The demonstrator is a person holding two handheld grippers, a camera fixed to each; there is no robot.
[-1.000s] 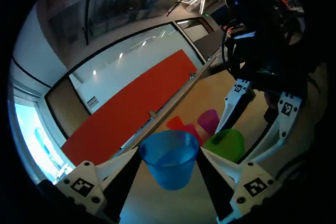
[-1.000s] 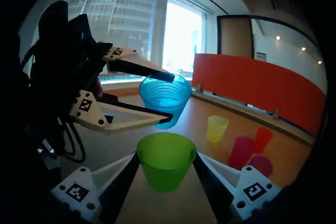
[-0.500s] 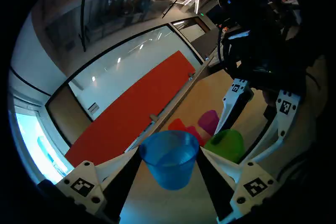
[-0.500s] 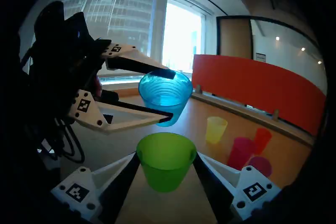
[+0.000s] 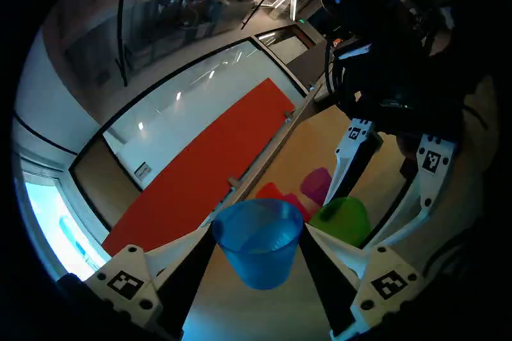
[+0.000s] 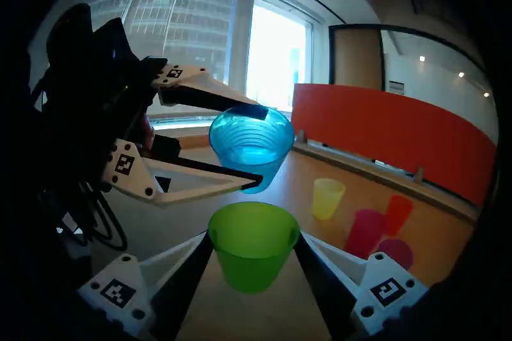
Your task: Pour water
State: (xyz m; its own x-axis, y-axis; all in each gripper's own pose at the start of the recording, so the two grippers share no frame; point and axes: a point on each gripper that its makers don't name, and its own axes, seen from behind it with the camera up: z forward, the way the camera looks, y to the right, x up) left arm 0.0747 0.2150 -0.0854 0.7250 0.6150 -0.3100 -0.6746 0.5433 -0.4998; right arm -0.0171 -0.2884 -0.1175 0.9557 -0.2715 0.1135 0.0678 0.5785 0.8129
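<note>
Two cups are held up over the desk [image 6: 307, 181], one in each tool. The left hand-held gripper [image 5: 257, 238] is closed partway around a blue cup [image 5: 257, 254], with one finger pressed on either side of it just under the rim. The right hand-held gripper [image 6: 253, 242] grips a green cup [image 6: 253, 254] the same way, a finger tight against each flank and the mouth facing up.

From the right gripper view, the left tool is rolled so that one finger sits above the other. The blue cup is tipped, its mouth leaning toward the green cup. It hangs above and just behind the green cup's rim, and the two cups are near each other but apart. A paler patch lies at the bottom of the blue cup; whether it is water I cannot tell.

Several more cups stand farther back on the desk: a yellow cup [image 6: 328, 195], an orange cup [image 6: 398, 212] and a pink cup [image 6: 366, 231] close together, with a purple cup [image 6: 397, 253] just in front of them. A long orange partition [image 6: 397, 130] runs along the desk's far edge, and bright windows [image 6: 275, 53] are behind the left tool.
</note>
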